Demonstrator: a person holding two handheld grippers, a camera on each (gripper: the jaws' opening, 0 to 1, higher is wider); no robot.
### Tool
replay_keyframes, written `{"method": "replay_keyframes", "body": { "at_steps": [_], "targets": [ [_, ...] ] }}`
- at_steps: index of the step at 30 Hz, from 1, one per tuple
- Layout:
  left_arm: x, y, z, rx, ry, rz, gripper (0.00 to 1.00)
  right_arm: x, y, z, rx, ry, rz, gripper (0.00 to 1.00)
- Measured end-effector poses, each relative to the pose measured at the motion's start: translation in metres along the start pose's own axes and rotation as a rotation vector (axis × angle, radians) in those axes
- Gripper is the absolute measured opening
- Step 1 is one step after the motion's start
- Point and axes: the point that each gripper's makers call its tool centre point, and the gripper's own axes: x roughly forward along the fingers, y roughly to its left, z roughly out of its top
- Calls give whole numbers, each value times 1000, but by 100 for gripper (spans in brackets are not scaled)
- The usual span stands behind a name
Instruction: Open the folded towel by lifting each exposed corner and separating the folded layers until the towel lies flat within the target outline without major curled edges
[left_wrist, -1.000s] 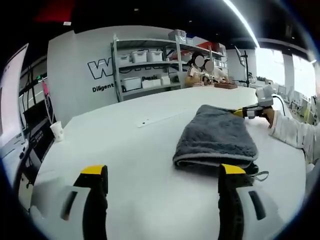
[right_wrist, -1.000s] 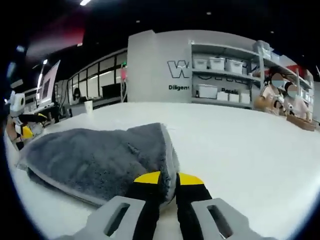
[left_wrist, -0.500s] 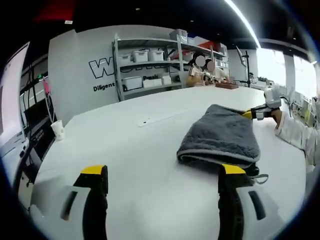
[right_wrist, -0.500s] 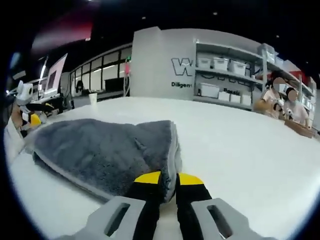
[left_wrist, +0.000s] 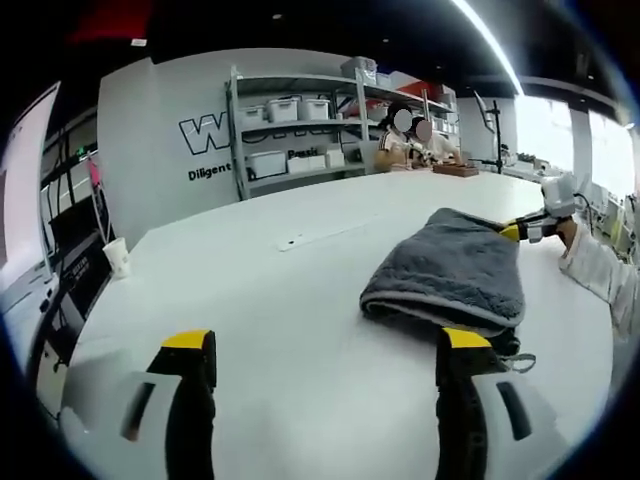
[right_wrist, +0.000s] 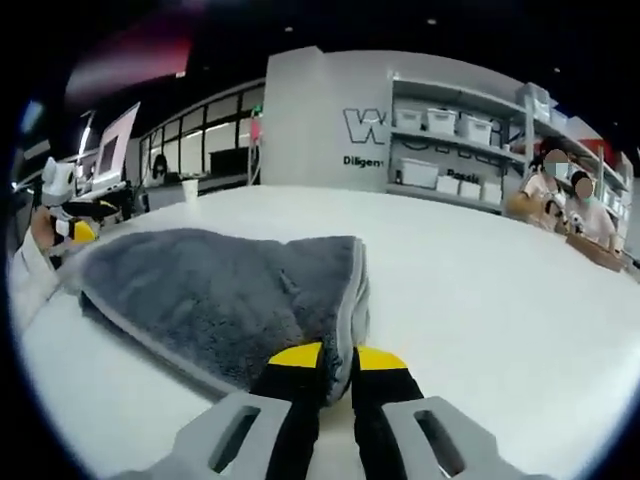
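Observation:
A folded grey towel (left_wrist: 450, 270) lies on the white table (left_wrist: 270, 310), ahead and to the right of my left gripper (left_wrist: 326, 340). That gripper hovers low over bare table, open wide with nothing between its jaws. My right gripper (left_wrist: 522, 231) comes in at the towel's far right side, held by a hand (left_wrist: 572, 236). In the right gripper view, the right gripper (right_wrist: 338, 357) is shut on the towel's near edge. The towel (right_wrist: 220, 290) spreads away to the left in stacked layers with a pale hem. The left gripper (right_wrist: 72, 228) shows beyond its far end.
A paper cup (left_wrist: 116, 260) stands near the table's left edge and also appears as a small cup (right_wrist: 190, 188) in the right gripper view. Metal shelves with white bins (left_wrist: 300, 130) line the back wall. People sit at a far bench (left_wrist: 410, 140). A white sleeve (left_wrist: 600, 275) rests at the right.
The towel has slid slightly rightward in the left gripper view, drawn along by the right gripper. The left gripper has stayed open and nearly still.

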Motion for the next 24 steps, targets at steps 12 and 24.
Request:
{"method": "replay_keyframes", "body": {
  "at_steps": [12, 24],
  "targets": [
    [2, 1, -4, 1, 15, 6, 90, -13, 3, -6, -59, 20, -34, 4],
    [3, 3, -6, 5, 25, 10, 89, -25, 9, -11, -80, 24, -61, 4]
  ]
}}
